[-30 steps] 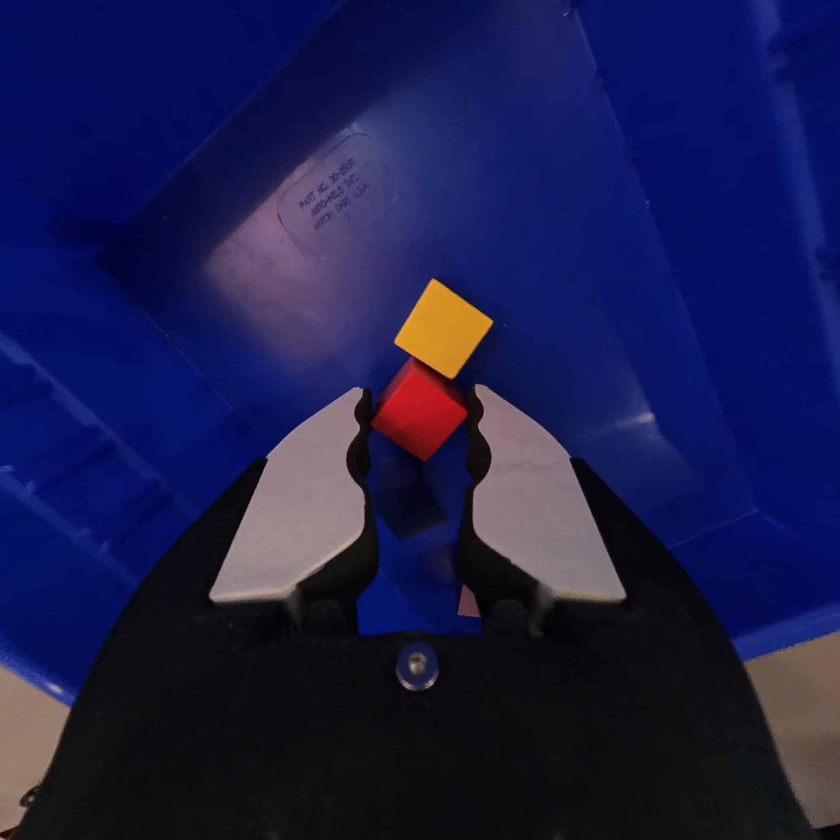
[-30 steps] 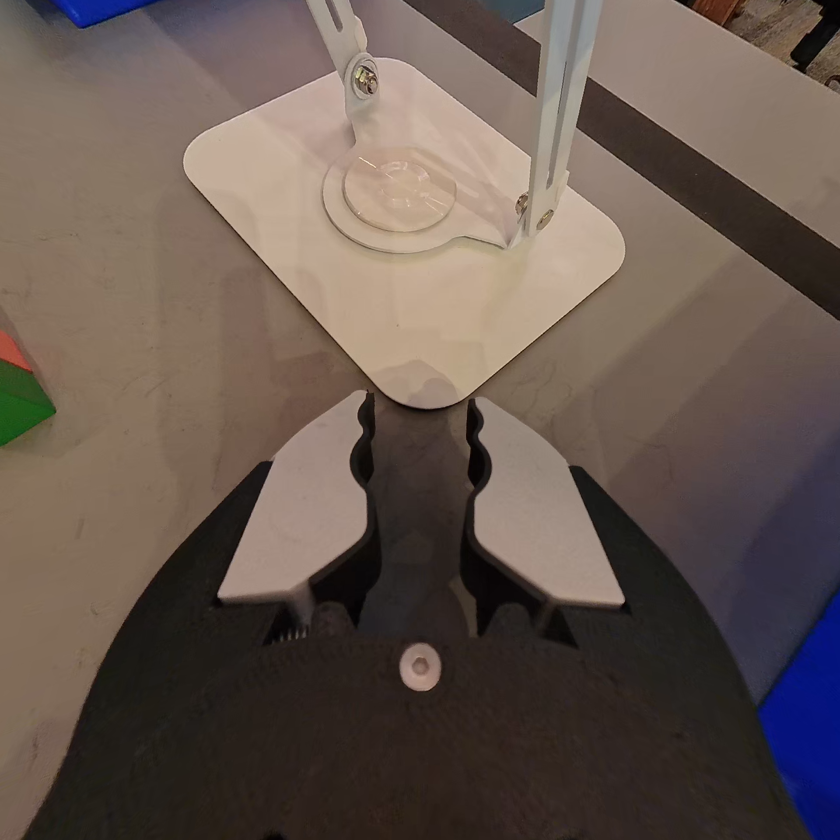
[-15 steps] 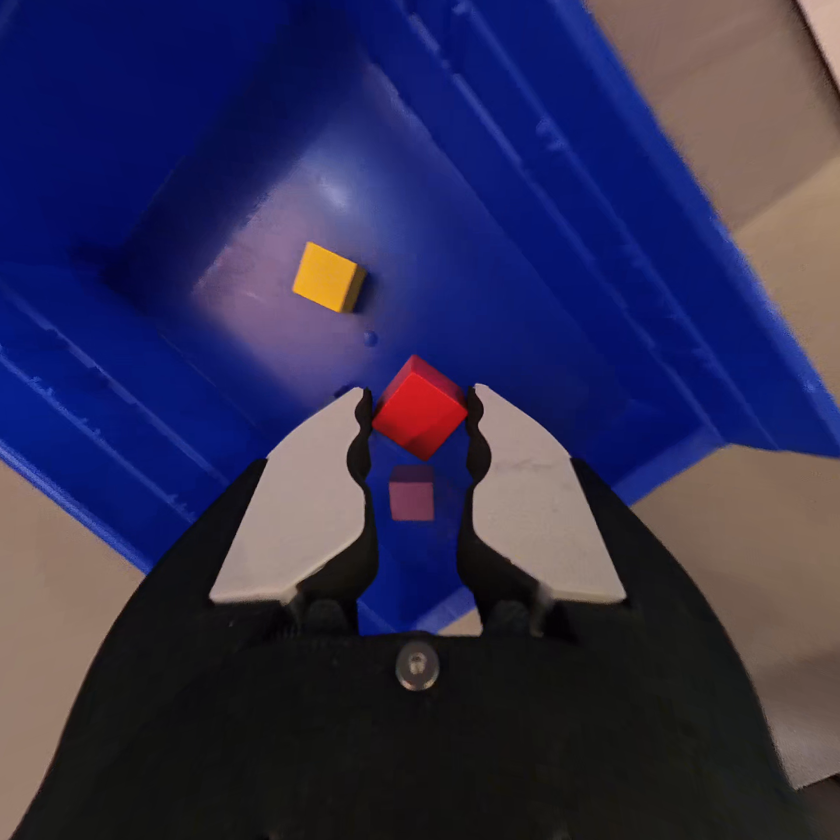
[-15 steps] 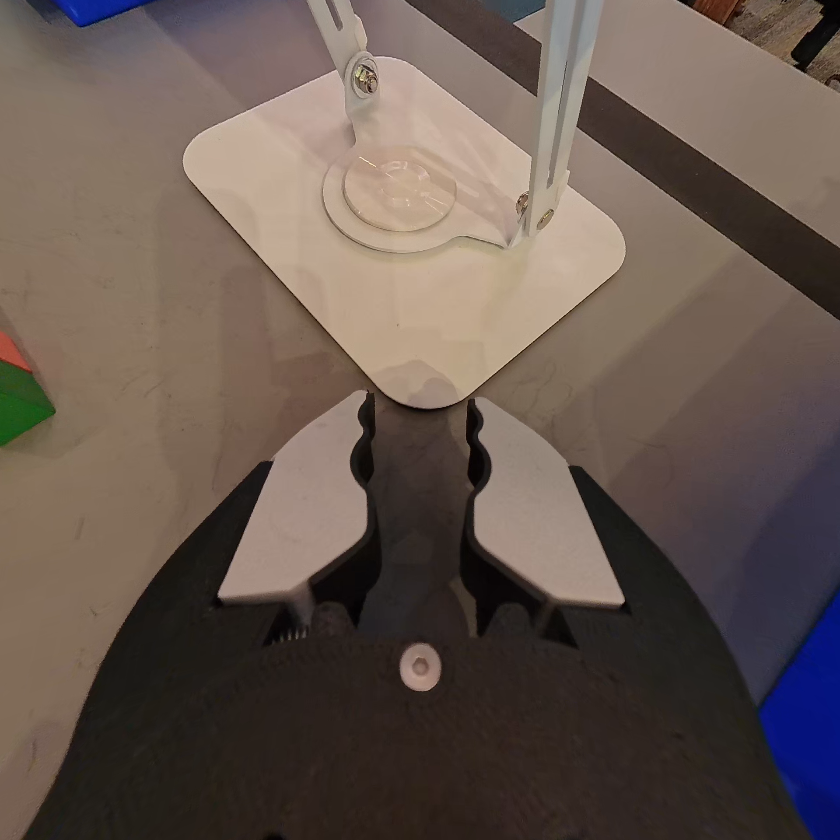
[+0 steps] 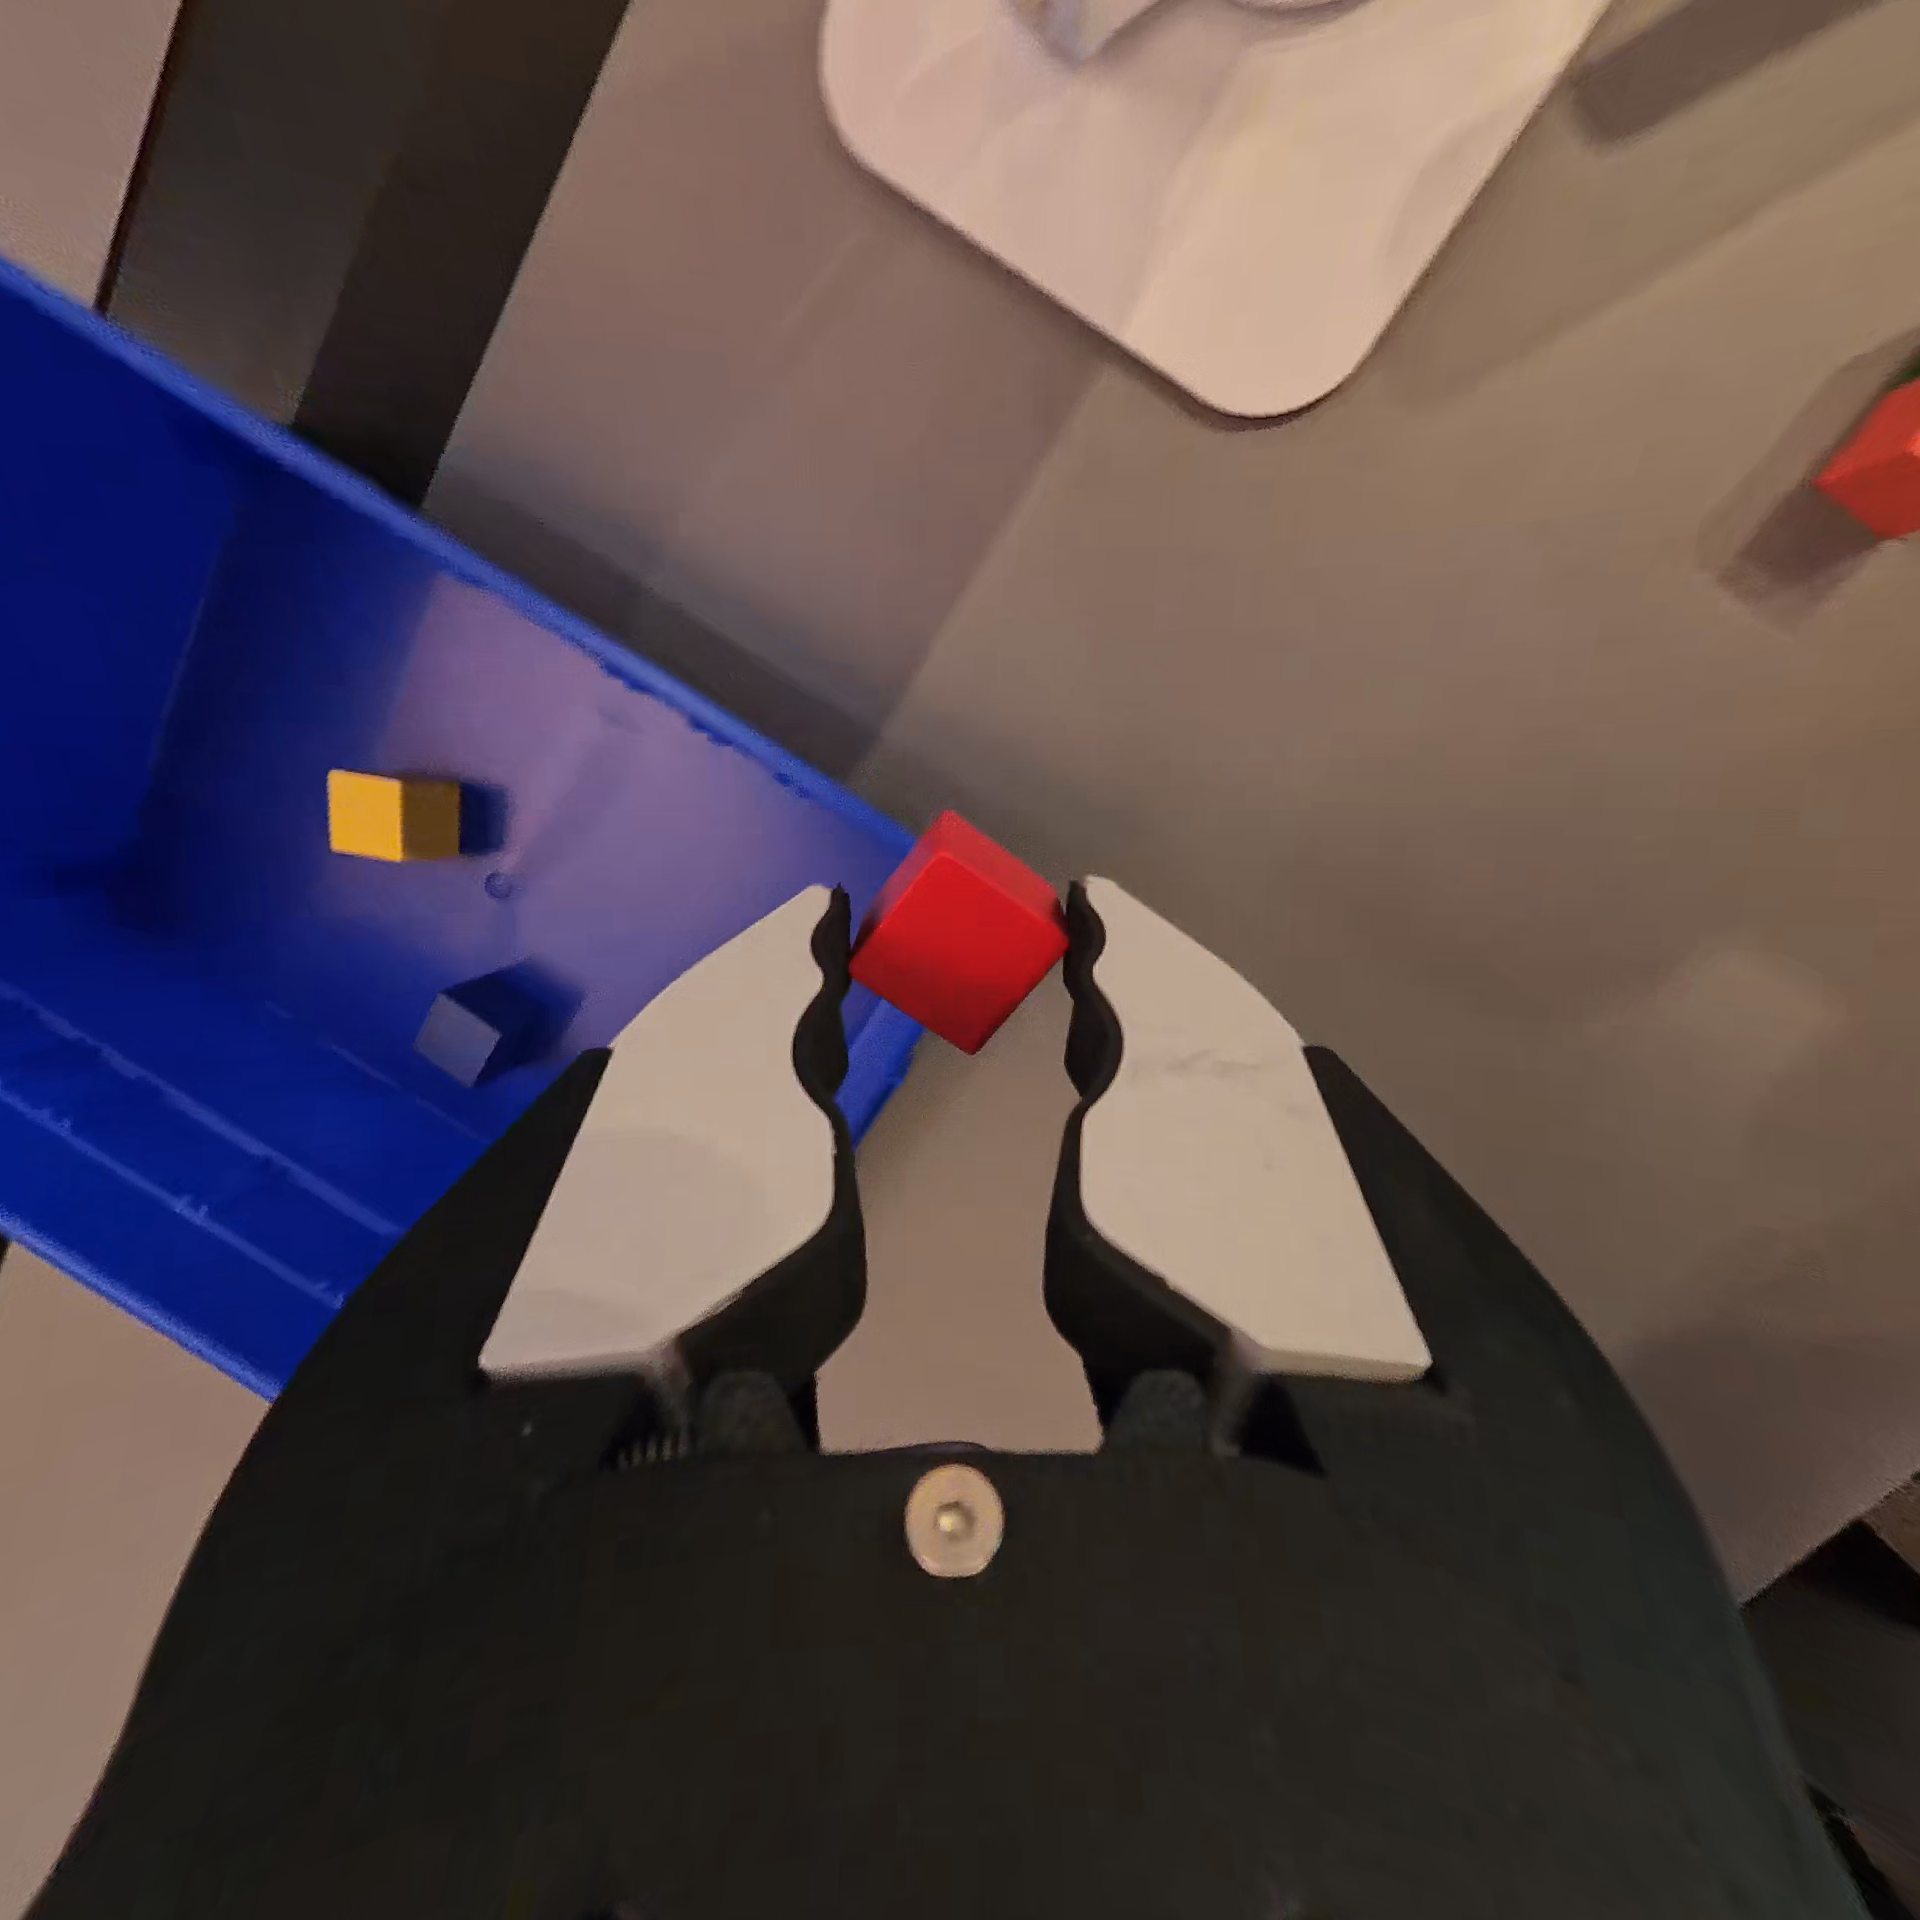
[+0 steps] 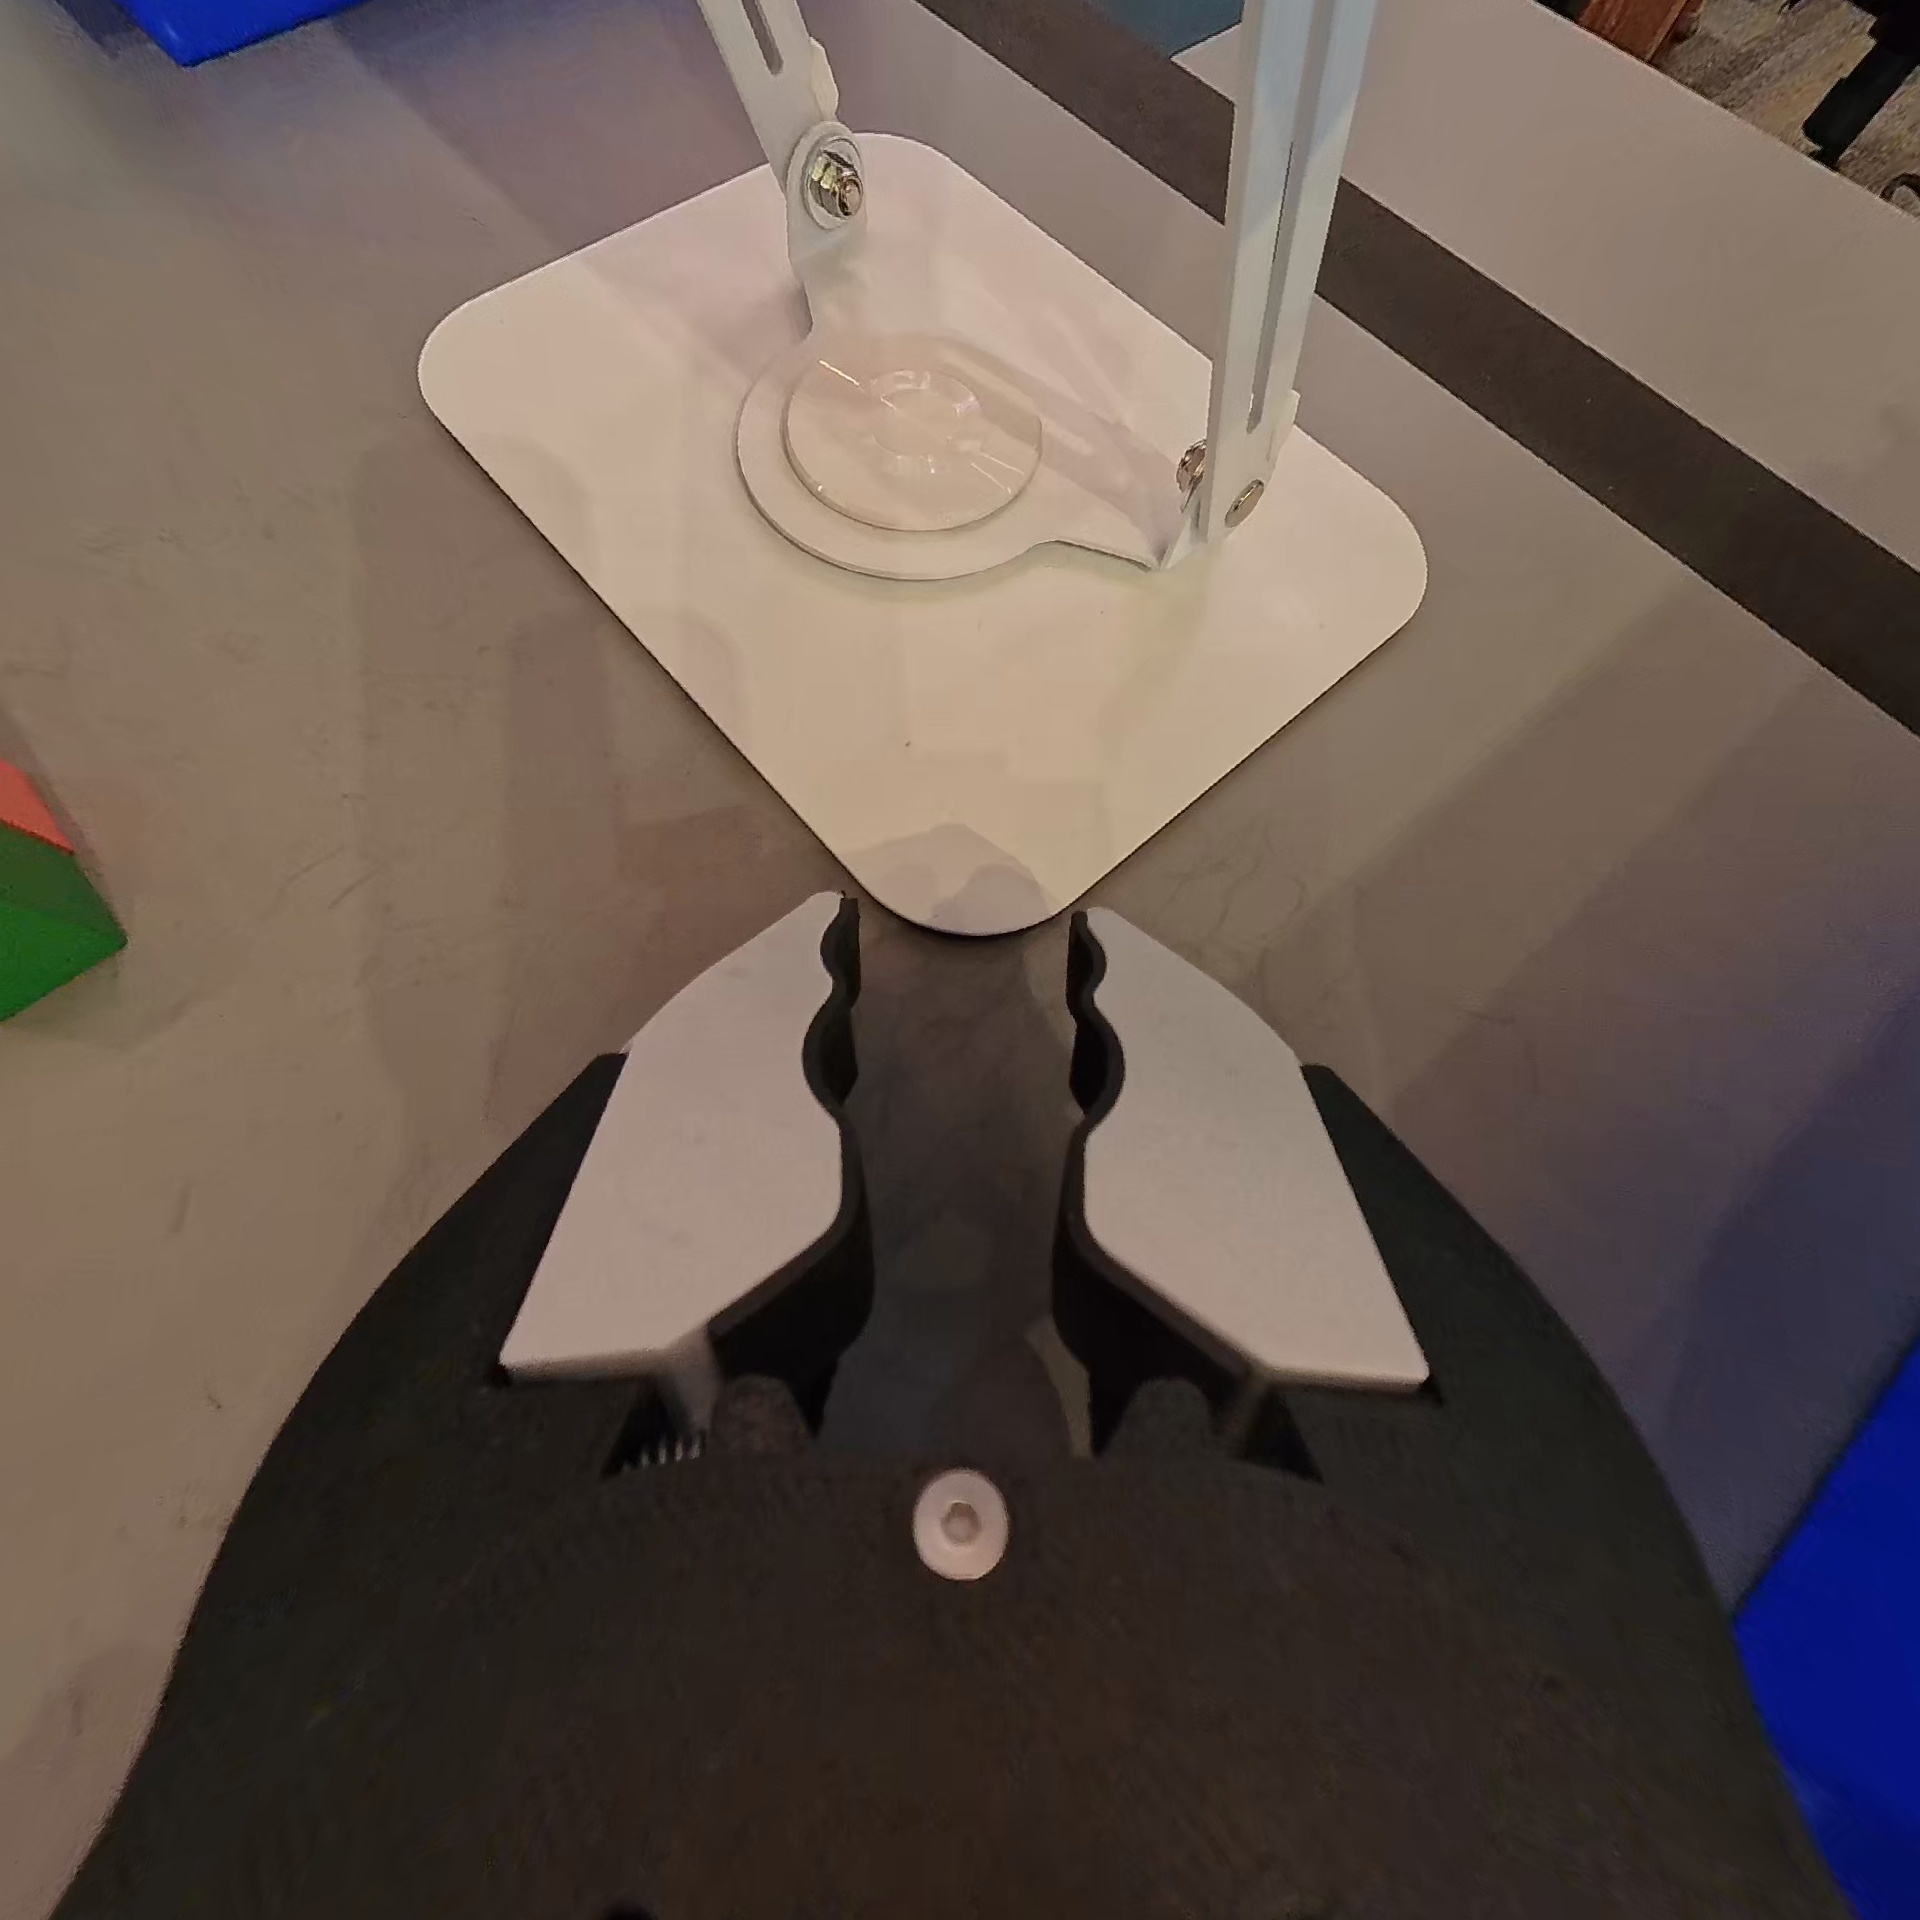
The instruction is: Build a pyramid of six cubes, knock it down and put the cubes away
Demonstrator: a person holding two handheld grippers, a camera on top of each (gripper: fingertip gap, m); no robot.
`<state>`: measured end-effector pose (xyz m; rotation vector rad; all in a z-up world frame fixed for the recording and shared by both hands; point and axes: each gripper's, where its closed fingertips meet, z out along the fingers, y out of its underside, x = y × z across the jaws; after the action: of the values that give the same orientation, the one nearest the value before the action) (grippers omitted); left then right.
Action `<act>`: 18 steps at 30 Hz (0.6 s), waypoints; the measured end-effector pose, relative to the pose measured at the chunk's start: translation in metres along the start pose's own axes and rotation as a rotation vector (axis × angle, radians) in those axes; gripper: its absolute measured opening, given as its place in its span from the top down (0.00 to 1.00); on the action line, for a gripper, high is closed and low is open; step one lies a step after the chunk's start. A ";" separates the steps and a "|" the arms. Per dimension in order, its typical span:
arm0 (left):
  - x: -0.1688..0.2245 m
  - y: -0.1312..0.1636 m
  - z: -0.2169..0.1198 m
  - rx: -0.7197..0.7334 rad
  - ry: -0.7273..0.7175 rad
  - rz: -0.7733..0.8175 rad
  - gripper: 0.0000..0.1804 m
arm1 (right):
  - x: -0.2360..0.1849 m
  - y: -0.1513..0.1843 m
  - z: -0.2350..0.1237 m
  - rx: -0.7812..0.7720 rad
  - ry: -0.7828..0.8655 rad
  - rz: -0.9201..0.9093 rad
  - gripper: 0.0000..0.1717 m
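Red cube (image 5: 958,932), glossy, sharp-edged, pinched in left gripper (image 5: 958,925); right gripper (image 6: 961,940) parted, empty.

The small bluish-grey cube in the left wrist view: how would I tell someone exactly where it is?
Find the blue bin on the left. On its floor lie two cubes: the bluish-grey cube is the nearer one, below the yellow cube. It is dull and blends with the bin.

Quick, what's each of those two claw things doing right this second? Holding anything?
Left gripper: closed on a red cube, both pads pressing its sides.
Right gripper: open, nothing between its fingers, just the grey table below.
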<state>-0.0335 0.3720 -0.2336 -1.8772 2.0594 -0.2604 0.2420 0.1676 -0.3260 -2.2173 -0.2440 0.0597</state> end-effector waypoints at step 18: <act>0.133 -0.033 0.045 -0.032 0.151 0.326 0.79 | 0.000 0.000 0.000 0.000 -0.001 -0.003 0.78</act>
<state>0.0046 0.2407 -0.2797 -1.5459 2.4425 -0.2938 0.2417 0.1673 -0.3260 -2.2172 -0.2481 0.0587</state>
